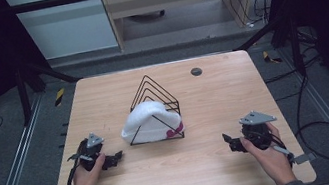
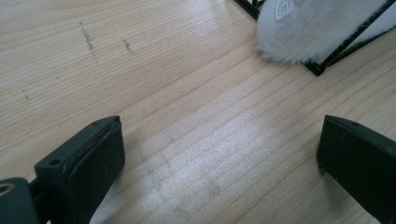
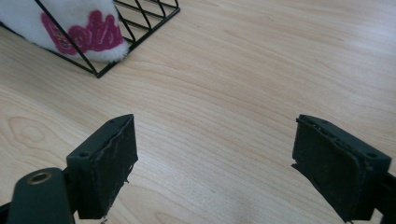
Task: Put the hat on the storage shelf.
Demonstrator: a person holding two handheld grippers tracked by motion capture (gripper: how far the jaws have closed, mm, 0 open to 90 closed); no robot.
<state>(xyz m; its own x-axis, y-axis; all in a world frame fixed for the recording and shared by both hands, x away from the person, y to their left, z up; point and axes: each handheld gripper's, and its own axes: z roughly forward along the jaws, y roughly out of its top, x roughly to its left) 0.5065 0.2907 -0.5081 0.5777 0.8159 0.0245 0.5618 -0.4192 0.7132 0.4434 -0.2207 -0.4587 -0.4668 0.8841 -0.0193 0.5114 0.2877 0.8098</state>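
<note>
A: What is seen from the high view?

B: A white fleece hat is draped over a black wire rack at mid-table. The left gripper is held just short of the rack's near left corner; the right gripper is held well apart from it, on the far side. Neither is touching anything. An approach is judged to be in hand, with no grasp made yet.

A: And the left gripper view?

B: The jaws are spread wide with nothing between them. The hat lies ahead and to the right of the jaws, its fluffy edge bulging past the rack's corner. Bare table lies ahead, so a forward-right advance is unobstructed. The wire should be avoided when the fleece is pinched.

A: The right gripper view?

B: Again, the jaws are held fully apart and empty. The hat's pink lettering is seen ahead to the left, behind the rack's wire. Much open wood must be crossed first.
</note>
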